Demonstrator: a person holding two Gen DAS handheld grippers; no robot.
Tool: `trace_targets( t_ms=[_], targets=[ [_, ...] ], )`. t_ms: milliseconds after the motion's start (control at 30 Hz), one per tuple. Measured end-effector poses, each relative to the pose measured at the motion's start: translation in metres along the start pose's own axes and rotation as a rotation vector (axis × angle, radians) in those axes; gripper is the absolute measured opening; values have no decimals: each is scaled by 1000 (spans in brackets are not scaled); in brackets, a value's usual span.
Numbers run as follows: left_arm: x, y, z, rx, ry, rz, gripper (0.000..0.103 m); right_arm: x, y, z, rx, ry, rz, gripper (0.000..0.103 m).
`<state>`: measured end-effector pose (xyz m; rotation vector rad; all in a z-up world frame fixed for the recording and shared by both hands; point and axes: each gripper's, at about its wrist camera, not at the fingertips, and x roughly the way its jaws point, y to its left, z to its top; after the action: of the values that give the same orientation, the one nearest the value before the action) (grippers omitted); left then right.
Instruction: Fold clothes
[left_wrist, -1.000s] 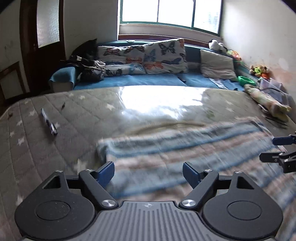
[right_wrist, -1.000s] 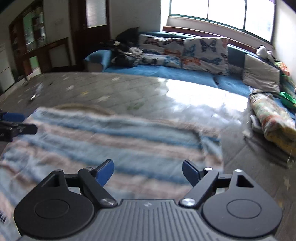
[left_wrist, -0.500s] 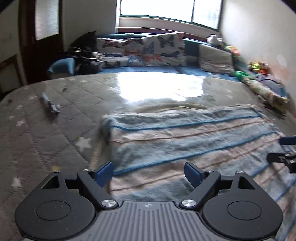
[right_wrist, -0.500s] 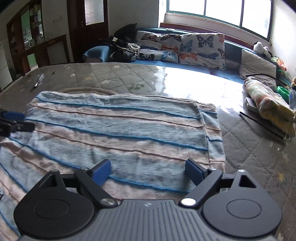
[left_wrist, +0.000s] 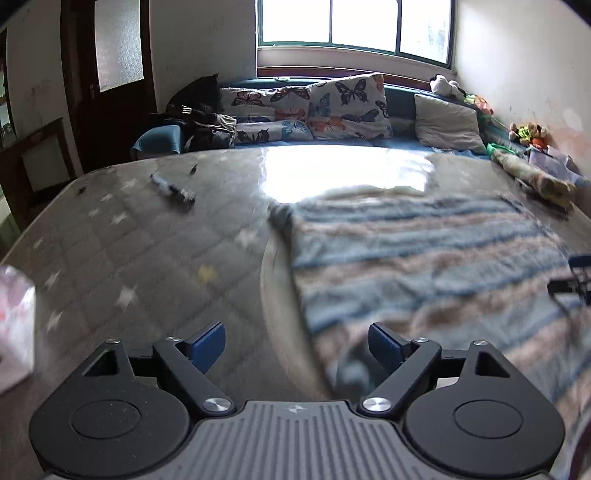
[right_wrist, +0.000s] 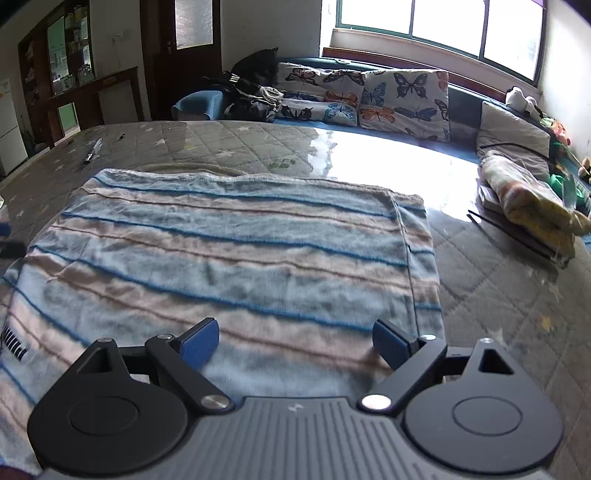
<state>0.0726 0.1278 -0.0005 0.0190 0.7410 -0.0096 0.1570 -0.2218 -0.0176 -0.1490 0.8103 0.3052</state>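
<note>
Work surface: I see a grey quilted mattress (right_wrist: 491, 295) with a star pattern, its far part glaring under window light.
Task item: a striped towel (right_wrist: 236, 258), in blue, beige and pale bands, lies spread flat on the mattress. Its right edge runs well inside the mattress's right edge.
Left gripper (left_wrist: 297, 345): my left tool sits over the towel's left edge. Its jaws stand wide apart and grip nothing. The right finger is above the towel, the left finger above bare mattress. The view is blurred, so I cannot tell whether either finger touches.
Right gripper (right_wrist: 295, 341): my right tool is over the towel's near right part. Its jaws have just been opening, and they now stand wide apart with only flat towel showing between them, nothing pinched.
Other items: a pen-like object (left_wrist: 173, 189) lies towards the mattress's far left corner. A rolled patterned bundle (right_wrist: 532, 199) rests along the right edge.
Background: butterfly cushions (right_wrist: 369, 98) line the far side under the window.
</note>
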Motion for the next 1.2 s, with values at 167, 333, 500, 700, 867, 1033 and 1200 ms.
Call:
trace_targets(
  t_ms=[167,333,500,700,867,1033,1200],
  targets=[
    [-19,13,-29,-29,23,15,89,-11,2,-14,3,6,-11,93],
    [-28,17,-37,-38,17,58,92,-15,-3,-24,31,4,-17,98],
    [-37,17,-31,-60,-10,79,94,-14,-10,-26,45,-12,-14,99],
    [-52,8,-39,-26,-22,62,94,-22,-8,-30,58,-20,-19,99],
    [-47,8,-53,-4,5,129,95,-32,-6,-39,56,-28,-21,99],
    [-57,17,-57,-26,-2,167,94,-39,-14,-49,77,-13,-37,99],
    [-59,23,-65,-23,9,202,96,-56,-11,-56,76,-28,-15,99]
  ],
)
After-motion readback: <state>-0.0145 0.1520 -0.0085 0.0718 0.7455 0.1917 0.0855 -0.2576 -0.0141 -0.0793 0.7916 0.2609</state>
